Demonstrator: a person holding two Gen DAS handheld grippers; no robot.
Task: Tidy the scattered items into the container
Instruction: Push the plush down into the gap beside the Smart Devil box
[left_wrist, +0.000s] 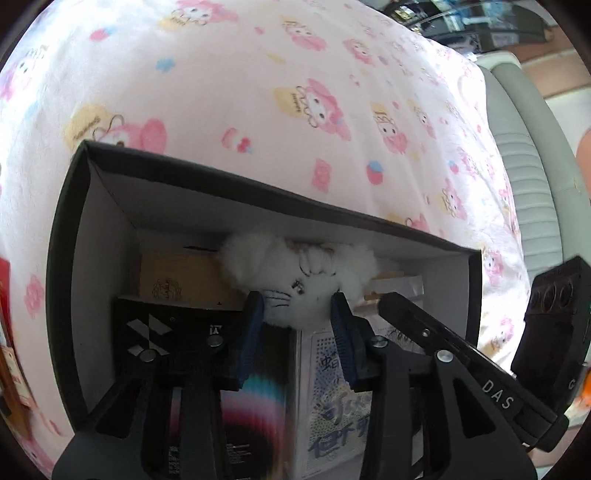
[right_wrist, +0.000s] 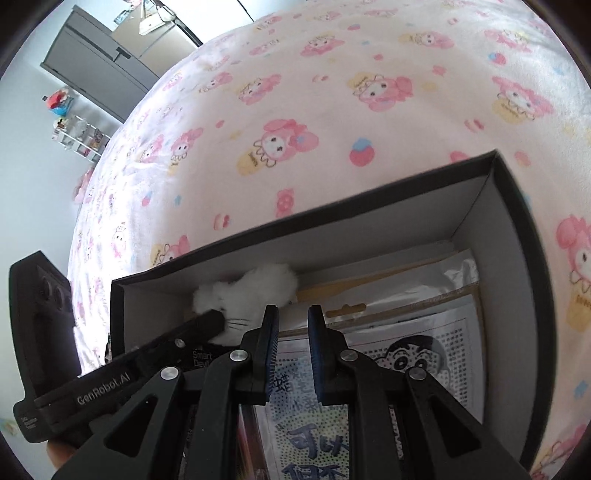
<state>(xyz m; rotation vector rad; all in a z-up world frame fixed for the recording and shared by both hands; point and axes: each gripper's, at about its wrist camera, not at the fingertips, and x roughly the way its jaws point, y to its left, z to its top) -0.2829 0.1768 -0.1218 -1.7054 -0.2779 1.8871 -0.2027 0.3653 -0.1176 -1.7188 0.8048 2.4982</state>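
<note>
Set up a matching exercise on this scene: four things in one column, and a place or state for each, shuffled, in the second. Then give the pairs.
Things
1. white plush toy
2. right gripper
3. black box
4. black booklet with a rainbow pattern

Places or states
A. rests on the pink cartoon-print blanket
B. lies flat in the box, below the left gripper
C. sits against the box's far wall, between the left gripper's fingertips
D. nothing between its narrow-set fingers

Pairs: 1-C, 2-D, 3-A, 4-B
</note>
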